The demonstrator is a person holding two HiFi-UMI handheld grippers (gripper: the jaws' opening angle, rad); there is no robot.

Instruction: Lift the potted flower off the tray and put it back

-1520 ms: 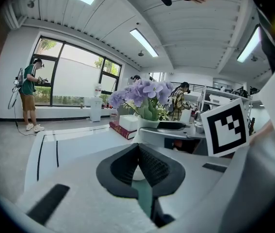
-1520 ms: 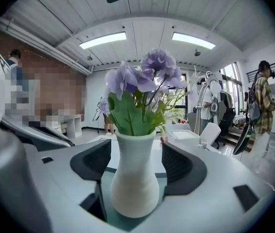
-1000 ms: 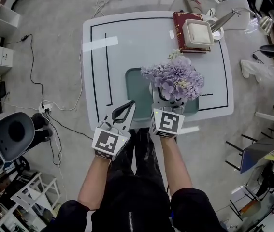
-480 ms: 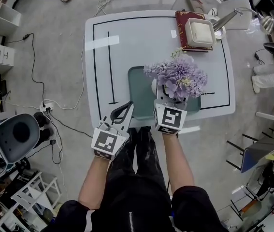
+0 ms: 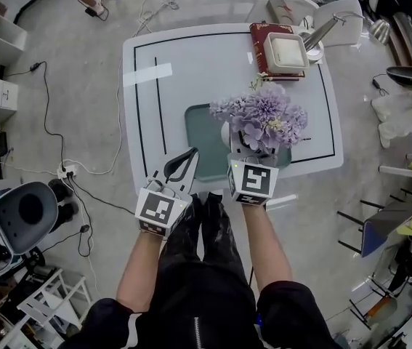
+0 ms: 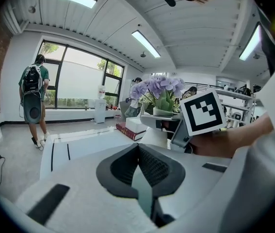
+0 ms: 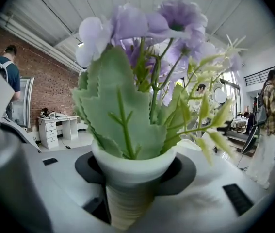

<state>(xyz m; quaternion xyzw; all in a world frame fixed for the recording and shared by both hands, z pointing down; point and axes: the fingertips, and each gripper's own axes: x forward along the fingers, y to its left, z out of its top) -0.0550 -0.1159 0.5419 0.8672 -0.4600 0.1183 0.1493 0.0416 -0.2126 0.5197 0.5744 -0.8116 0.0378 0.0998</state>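
Observation:
The potted flower [image 5: 264,118], purple blooms in a white ribbed pot [image 7: 130,188], stands upright over the right part of the grey-green tray [image 5: 200,133]. My right gripper [image 5: 248,153] reaches in from the table's near edge. Its jaws have just been closing and are now shut on the pot, one pad on each side in the right gripper view [image 7: 135,171]. Whether the pot's base clears the tray is hidden. My left gripper [image 5: 182,164] hovers at the tray's near left corner, shut and empty. From the left gripper view the flower [image 6: 157,89] shows to the right.
The white table [image 5: 162,100] has black lines. A red book with a white box [image 5: 282,49] and a desk lamp [image 5: 336,24] sit at its far right corner. A chair [image 5: 17,213] and cables lie on the floor at left. A person [image 6: 33,101] walks beyond the table.
The right gripper's jaws closed onto the pot, and it has risen slightly with the flower. The left gripper has lifted a little beside it.

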